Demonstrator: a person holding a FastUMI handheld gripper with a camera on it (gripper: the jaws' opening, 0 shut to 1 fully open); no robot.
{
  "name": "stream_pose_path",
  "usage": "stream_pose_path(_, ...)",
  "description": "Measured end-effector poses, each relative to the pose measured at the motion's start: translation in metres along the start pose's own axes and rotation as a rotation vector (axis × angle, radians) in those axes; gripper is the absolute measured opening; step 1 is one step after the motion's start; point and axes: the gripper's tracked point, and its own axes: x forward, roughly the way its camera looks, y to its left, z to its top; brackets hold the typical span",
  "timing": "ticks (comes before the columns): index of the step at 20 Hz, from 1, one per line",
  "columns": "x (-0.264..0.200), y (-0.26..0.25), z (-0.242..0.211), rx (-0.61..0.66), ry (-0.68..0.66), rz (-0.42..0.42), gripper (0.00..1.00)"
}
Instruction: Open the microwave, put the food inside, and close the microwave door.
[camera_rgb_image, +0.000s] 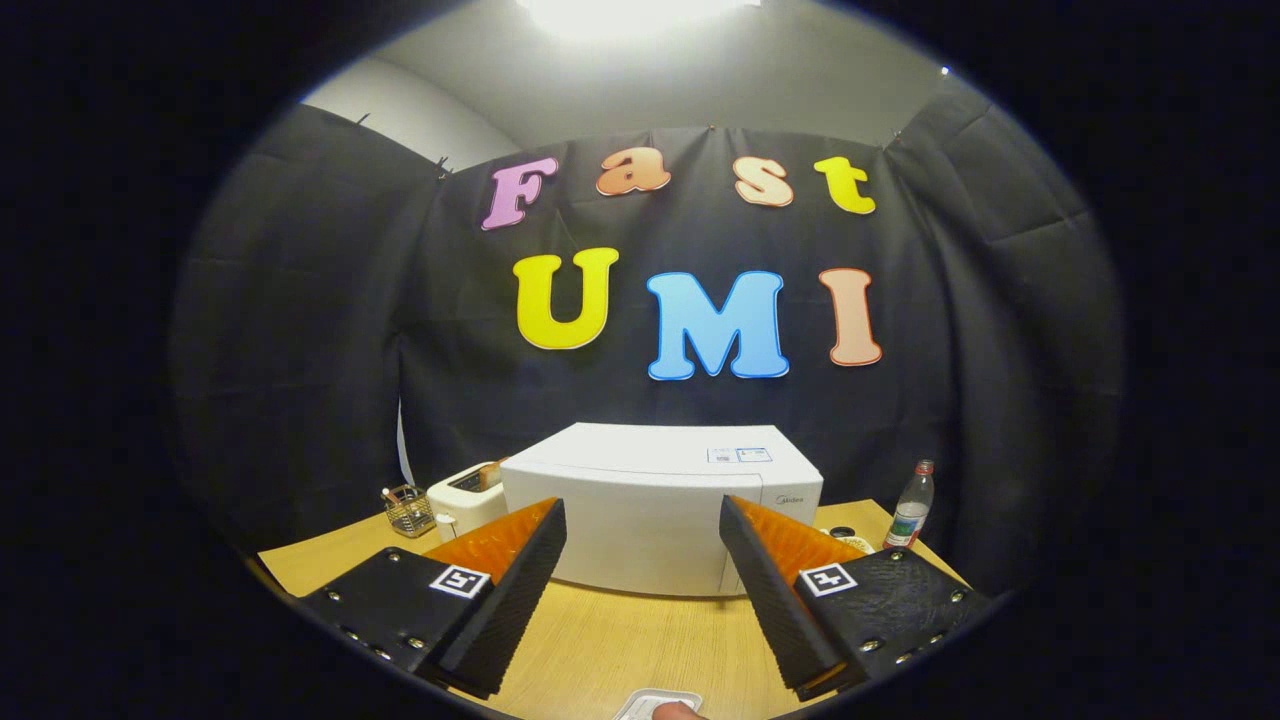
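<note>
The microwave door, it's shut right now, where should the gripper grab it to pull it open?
Probably the door's right edge, beside the control panel on the microwave, approached from the front. The seam there suggests it opens on that side; no handle is visible. The gripper is open, holding nothing.

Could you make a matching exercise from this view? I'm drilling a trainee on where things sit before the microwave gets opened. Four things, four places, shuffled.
Things:
1. microwave
2. toaster
3. bottle
4. wire basket

Places:
A. right of the microwave, by the black cloth
B. beyond the open gripper, centred, door shut
C. outermost on the left, past the toaster
D. touching or nearly touching the microwave's left side

Pairs: 1-B, 2-D, 3-A, 4-C
</note>
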Motion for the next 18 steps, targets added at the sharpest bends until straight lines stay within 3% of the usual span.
stream_pose_path(7, -0.041, -0.002, 0.007, 0.025, -0.013, -0.028, 0.97)
stream_pose_path(18, -0.049, 0.007, 0.012, 0.046, -0.014, -0.009, 0.97)
